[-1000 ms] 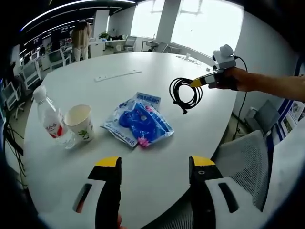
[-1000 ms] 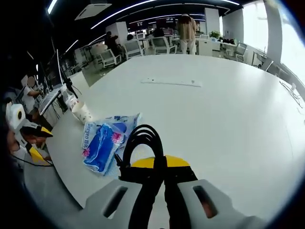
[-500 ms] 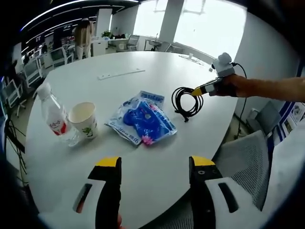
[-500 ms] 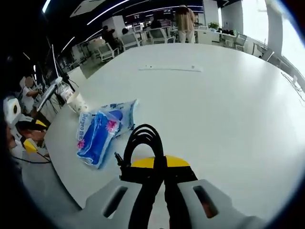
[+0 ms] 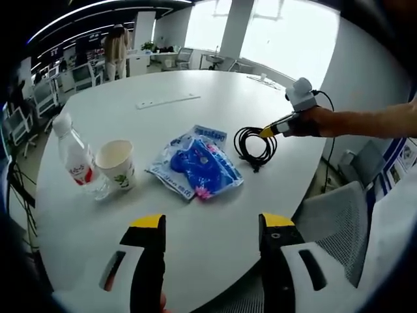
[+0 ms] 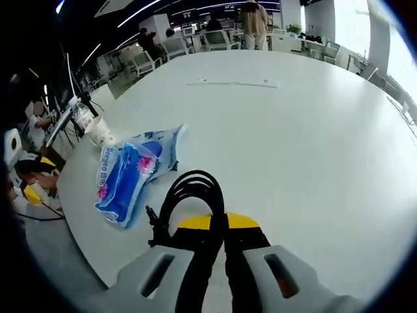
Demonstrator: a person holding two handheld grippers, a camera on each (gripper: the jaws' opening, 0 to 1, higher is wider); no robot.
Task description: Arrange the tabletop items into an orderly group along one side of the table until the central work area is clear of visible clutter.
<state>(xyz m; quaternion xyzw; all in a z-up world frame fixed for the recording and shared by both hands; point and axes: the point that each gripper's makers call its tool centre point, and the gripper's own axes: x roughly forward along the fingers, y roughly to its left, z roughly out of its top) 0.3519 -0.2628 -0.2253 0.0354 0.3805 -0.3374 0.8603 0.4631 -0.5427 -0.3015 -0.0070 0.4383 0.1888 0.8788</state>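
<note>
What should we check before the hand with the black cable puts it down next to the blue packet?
1. Grip: the right gripper is shut on the coiled black cable. Ok.
2. Landing spot: bare white table shows beside the crinkly blue plastic packet. Ok.
3. Cable height: whether the coil already rests on the table or hangs just above it. Cannot tell.
4. Left gripper: open, holding nothing, away from the cable. Ok.
5. Neighbours: the white paper cup and clear plastic water bottle with a red label stand upright on the packet's far side, out of the way. Ok.
6. Centre tidy: the packet sits out on the table. Not ok.
</note>
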